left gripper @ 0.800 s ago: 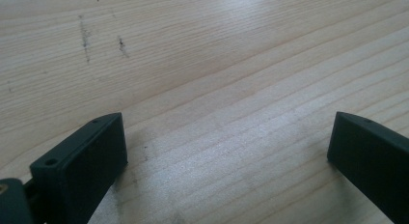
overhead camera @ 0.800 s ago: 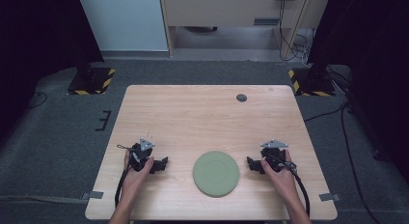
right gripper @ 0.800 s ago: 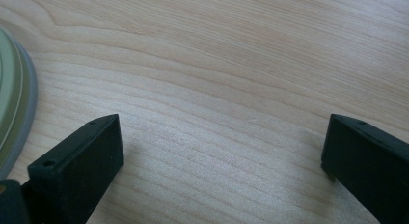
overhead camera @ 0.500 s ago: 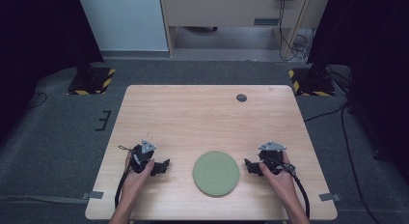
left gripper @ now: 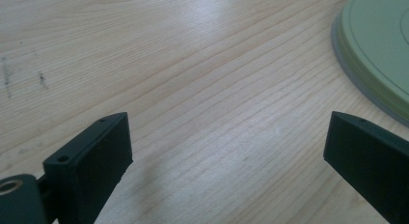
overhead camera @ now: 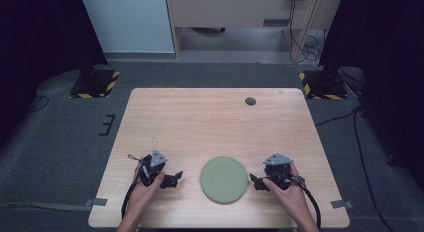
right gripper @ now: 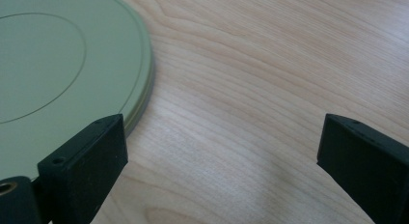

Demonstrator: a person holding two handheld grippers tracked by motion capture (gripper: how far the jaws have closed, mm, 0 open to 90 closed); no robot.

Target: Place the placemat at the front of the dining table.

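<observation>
Jaws of left gripper (overhead camera: 175,179) and right gripper (overhead camera: 254,181) gape beside bare green plate (overhead camera: 224,179).

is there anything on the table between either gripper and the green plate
Nothing visible. Bare wood lies between the left hand-held gripper and the green plate, and the right hand-held gripper sits right at the plate's edge, jaws open. The only other thing on the table is a small dark disc near its far edge.
</observation>
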